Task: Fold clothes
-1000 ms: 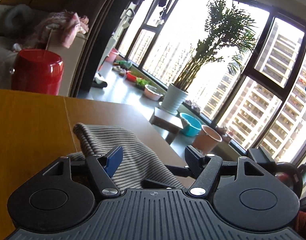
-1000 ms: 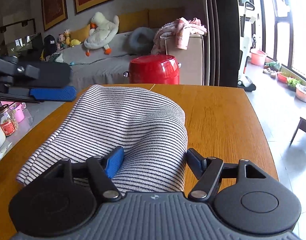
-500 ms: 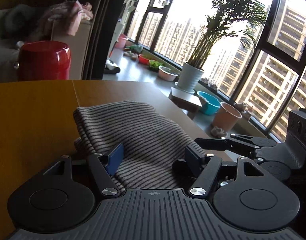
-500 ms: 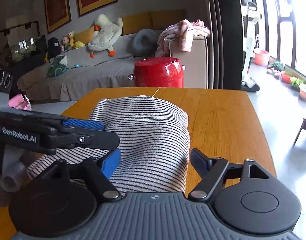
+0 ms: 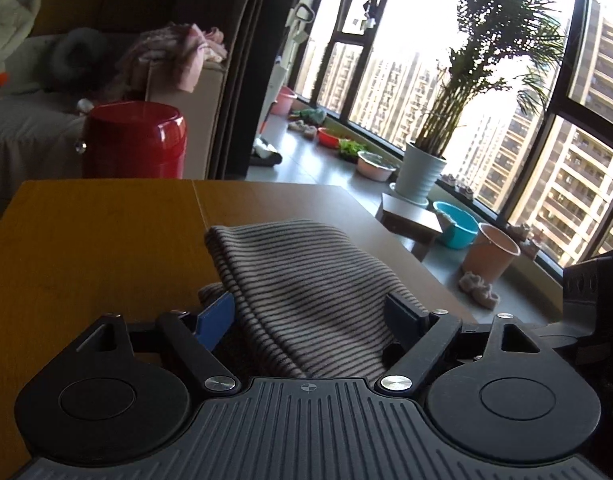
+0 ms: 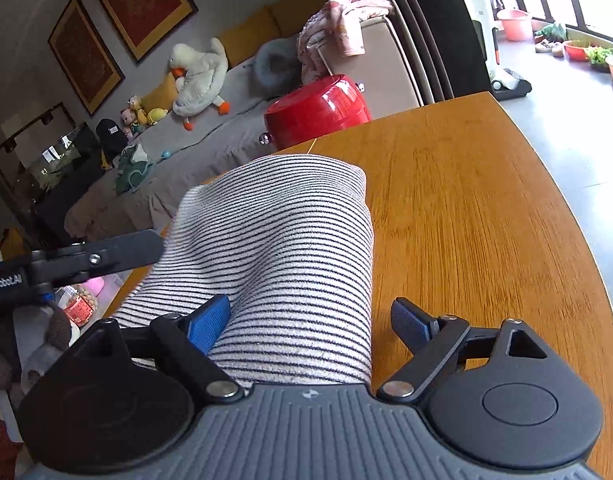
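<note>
Since the frame half a second earlier, the right wrist camera had rolled, so the table tilted in its picture, and the left wrist camera had swung left, bringing the plush duck into sight.

In the left wrist view, the left gripper (image 5: 308, 312) stood with its jaws wide apart, the blue pads on either side of the striped garment (image 5: 302, 280) without pinching it; it had hold of nothing. The garment lay folded on the wooden table (image 5: 94, 248), near its window-side edge. Beyond the table stood a red bin (image 5: 132, 140), and by the window a potted palm (image 5: 426, 172), a blue basin (image 5: 456, 224) and a pink bucket (image 5: 490, 256).

In the right wrist view, the right gripper (image 6: 310, 320) was likewise wide open. Its left pad lay against the striped garment (image 6: 282, 248); its right pad stood clear over bare table (image 6: 486, 208). The garment ran away from the camera as a rounded fold. The left gripper (image 6: 106, 256) reached in from the left, its fingertip at the garment's edge. A plush duck (image 6: 198, 76) sat on the sofa behind.
</note>
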`<control>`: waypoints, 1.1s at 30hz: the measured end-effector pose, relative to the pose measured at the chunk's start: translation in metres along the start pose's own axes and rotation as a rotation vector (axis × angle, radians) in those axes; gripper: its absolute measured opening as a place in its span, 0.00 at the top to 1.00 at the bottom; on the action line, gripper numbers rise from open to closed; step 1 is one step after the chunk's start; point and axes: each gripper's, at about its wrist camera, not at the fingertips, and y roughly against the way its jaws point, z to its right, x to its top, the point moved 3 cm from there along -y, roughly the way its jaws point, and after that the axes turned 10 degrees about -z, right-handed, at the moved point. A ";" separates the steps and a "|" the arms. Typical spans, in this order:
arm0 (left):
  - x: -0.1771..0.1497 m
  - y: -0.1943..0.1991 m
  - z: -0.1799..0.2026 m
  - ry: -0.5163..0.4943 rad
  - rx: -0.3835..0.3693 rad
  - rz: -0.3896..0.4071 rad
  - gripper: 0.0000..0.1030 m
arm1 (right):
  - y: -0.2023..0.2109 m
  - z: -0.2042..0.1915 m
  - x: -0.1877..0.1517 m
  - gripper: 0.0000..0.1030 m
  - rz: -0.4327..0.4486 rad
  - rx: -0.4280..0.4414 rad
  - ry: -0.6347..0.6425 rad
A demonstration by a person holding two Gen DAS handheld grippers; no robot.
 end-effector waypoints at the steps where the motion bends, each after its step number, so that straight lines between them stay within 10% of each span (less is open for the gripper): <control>1: -0.001 0.004 -0.004 0.012 0.019 0.007 0.09 | 0.002 0.001 0.002 0.15 -0.008 0.012 -0.002; 9: -0.025 -0.019 -0.021 0.154 -0.157 -0.163 0.36 | 0.019 0.024 0.014 0.15 -0.024 0.088 -0.074; 18: -0.032 -0.025 -0.050 0.230 -0.217 -0.161 0.35 | -0.025 -0.008 0.020 0.22 -0.123 0.144 0.044; 33: 0.007 -0.019 -0.191 0.362 0.028 0.020 0.20 | -0.162 -0.091 0.107 0.22 -0.104 0.135 0.176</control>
